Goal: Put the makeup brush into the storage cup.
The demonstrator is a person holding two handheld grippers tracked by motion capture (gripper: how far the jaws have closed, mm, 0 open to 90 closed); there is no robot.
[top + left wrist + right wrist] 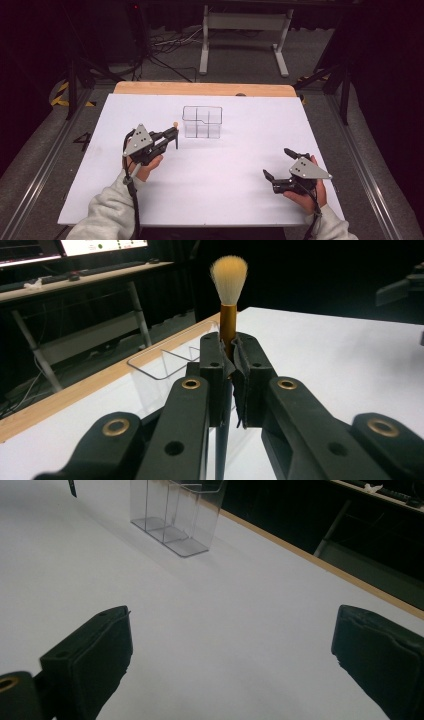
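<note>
My left gripper (175, 134) clamps the brush (228, 315) upright, just beside the clear organizer (202, 121) on the white table (225, 190). Right gripper (279, 162) gapes empty. Dark room, grey floor (240, 62) beyond.

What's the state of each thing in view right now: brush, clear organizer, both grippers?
Brush: upright, bristles up, clamped by its handle, off the table beside the organizer.
Clear organizer: upright on the white table, compartments empty as far as visible.
Left gripper: jaws shut on the brush, next to the organizer's left side.
Right gripper: jaws wide open, nothing between them, over bare table.
</note>
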